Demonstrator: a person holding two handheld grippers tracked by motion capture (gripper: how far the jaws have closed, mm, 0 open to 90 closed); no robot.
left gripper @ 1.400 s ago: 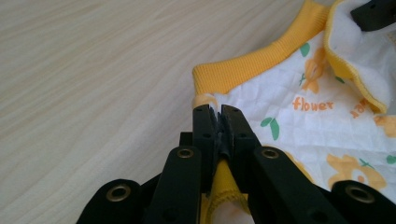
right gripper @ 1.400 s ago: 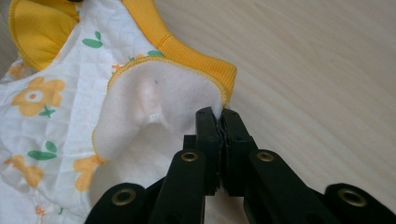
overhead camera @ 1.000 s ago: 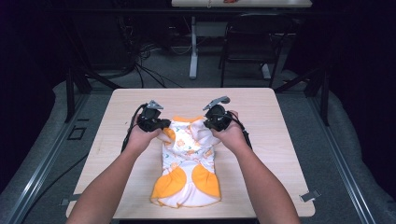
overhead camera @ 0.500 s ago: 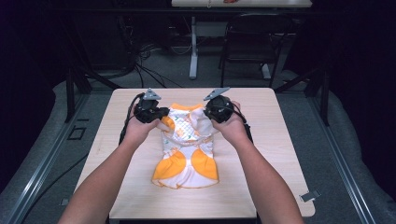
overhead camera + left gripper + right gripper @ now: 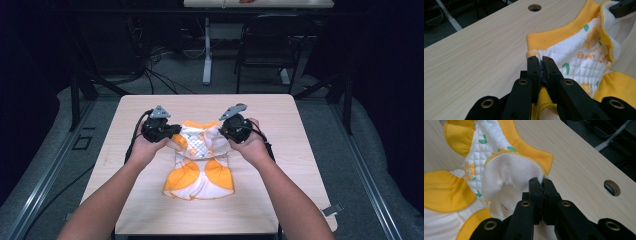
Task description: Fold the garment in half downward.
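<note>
A pale wooden table [image 5: 280, 200] with a round cable hole [image 5: 534, 7] carries a small quilted white and orange baby garment [image 5: 200, 172] with orange ribbed trim, lying at the middle of the top, its lower part flat toward the near edge and its upper part lifted between the two hands. The left gripper [image 5: 541, 65], at the garment's far left corner, has its black jaws pressed together on the orange ribbed edge. The right gripper [image 5: 540, 187], at the far right corner, has its jaws clamped tight on the white fleecy edge beside the orange trim.
</note>
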